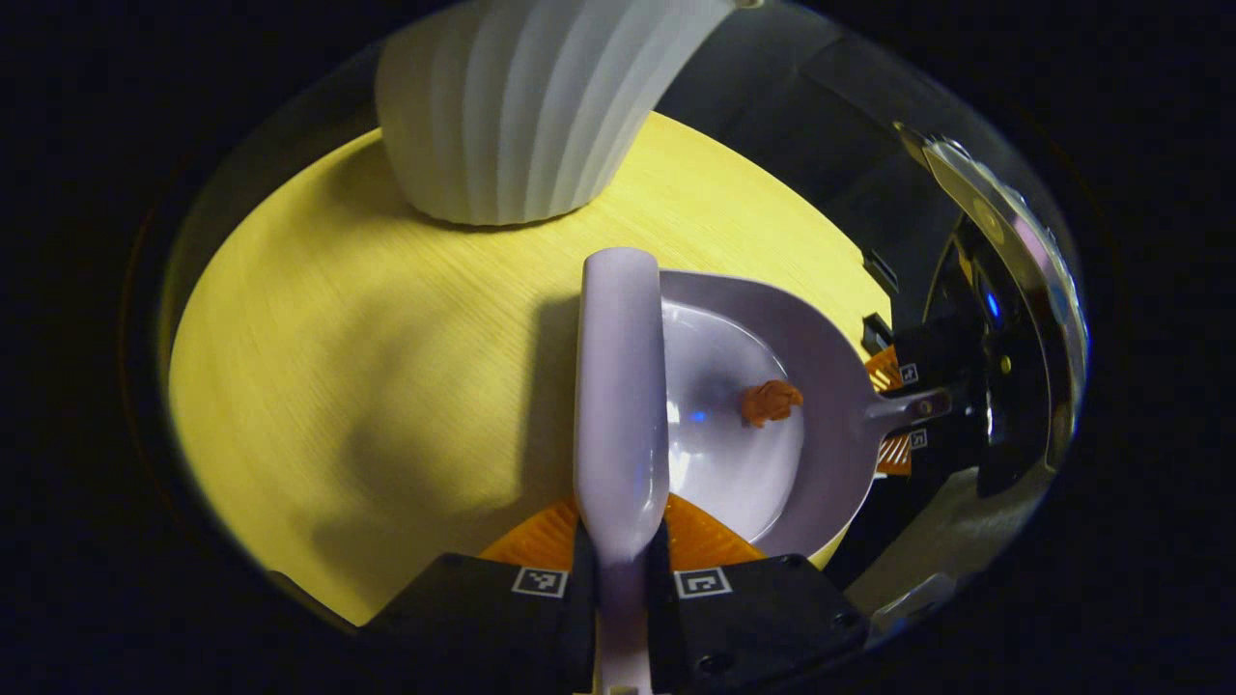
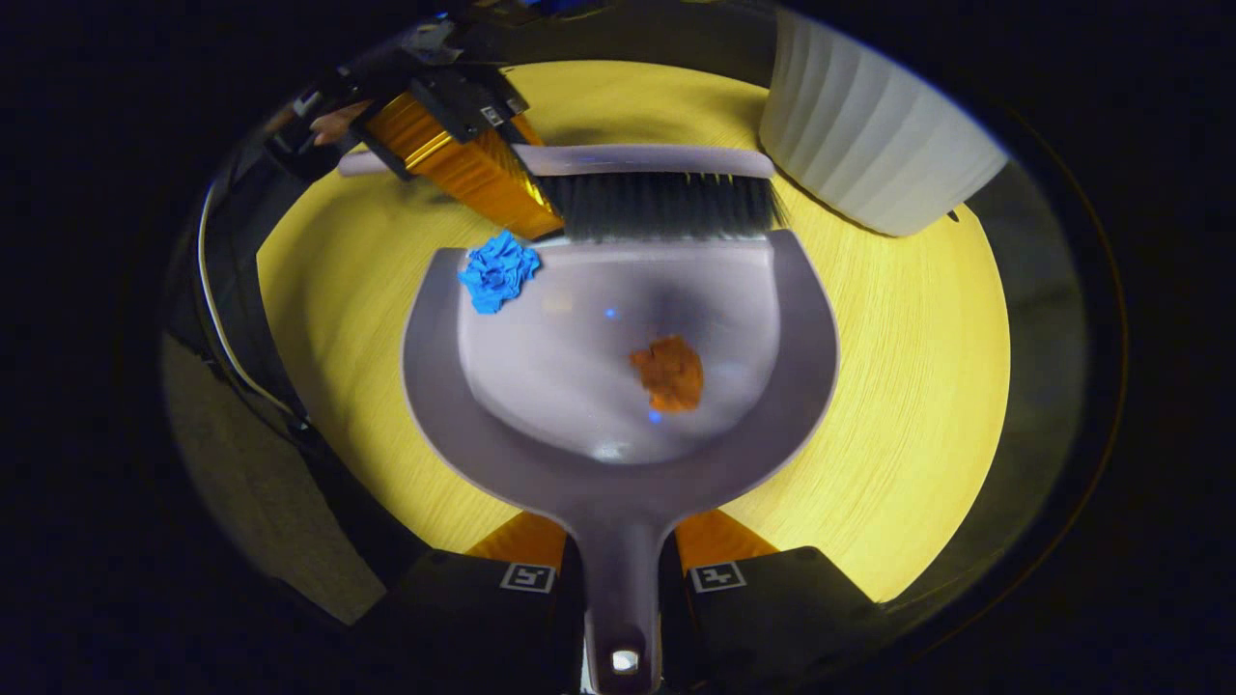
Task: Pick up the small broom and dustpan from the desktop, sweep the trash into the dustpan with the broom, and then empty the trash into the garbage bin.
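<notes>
While your left gripper (image 1: 620, 555) clamps the broom (image 2: 618, 183), its long axis runs crosswise along the dustpan (image 2: 618, 454) mouth, bristles touching the lip. Your right gripper (image 2: 620, 579) pinches the dustpan handle on the yellow table (image 2: 917, 386); orange scrap (image 2: 668, 372) inside, blue scrap (image 2: 497, 270) at the lip.

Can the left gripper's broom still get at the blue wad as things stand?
Probably yes. The blue wad sits on the dustpan lip at the bristle edge of the broom held by the left gripper, with nothing between them; a short sideways sweep should reach it.
</notes>
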`<state>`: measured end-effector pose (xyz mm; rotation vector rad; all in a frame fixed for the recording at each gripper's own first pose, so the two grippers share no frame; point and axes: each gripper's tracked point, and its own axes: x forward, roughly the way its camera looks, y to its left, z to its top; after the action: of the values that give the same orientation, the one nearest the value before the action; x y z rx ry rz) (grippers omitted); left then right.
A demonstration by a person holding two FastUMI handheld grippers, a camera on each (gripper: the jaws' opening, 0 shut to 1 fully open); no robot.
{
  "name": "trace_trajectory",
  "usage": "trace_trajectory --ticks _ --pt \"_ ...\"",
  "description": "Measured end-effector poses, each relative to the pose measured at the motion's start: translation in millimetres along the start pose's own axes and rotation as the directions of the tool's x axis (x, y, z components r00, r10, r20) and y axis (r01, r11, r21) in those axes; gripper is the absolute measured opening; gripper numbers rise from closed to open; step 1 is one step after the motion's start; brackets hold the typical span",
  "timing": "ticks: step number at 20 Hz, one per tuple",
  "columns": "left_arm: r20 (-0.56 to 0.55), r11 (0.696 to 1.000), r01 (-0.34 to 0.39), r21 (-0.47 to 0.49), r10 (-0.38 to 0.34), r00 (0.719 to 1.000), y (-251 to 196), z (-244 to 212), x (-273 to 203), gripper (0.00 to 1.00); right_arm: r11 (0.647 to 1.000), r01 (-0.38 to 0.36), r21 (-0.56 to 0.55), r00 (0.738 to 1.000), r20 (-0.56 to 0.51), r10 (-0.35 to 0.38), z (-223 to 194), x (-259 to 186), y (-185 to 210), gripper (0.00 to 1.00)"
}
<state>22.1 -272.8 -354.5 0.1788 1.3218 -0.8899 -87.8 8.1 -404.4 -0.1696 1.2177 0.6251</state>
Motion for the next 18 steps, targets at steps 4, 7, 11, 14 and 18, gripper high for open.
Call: trace_trajectory --ticks 4,7,11,14,18 --pt "0.114 0.995 -0.043 -0.095 0.054 0.992 4.5 0.2 -36.9 0.24 0.996 0.024 0.081 0.999 0.040 -0.028 -13.7 -17.0 11.5 0.36" --pt "0.204 0.985 -0.080 -0.155 0.111 0.973 16.4 0.2 -74.6 0.26 0.991 0.037 0.130 0.998 0.047 -0.044 -15.9 -17.8 15.9 0.36" --pt "0.255 0.956 -0.196 -0.219 0.250 0.934 35.9 -21.8 -93.7 0.26 0.977 0.052 0.205 0.994 0.079 -0.070 -16.4 -40.2 18.9 0.36" --pt "0.267 0.940 -0.203 -0.273 0.276 0.923 45.4 -46.0 -106.8 0.24 0.965 0.094 0.243 0.990 0.081 -0.117 -16.4 -62.5 11.7 0.32" --pt "0.278 0.922 -0.189 -0.338 0.290 0.916 54.3 -74.4 -113.6 0.26 0.934 0.128 0.334 0.982 0.086 -0.166 -17.2 -106.7 7.2 0.35"
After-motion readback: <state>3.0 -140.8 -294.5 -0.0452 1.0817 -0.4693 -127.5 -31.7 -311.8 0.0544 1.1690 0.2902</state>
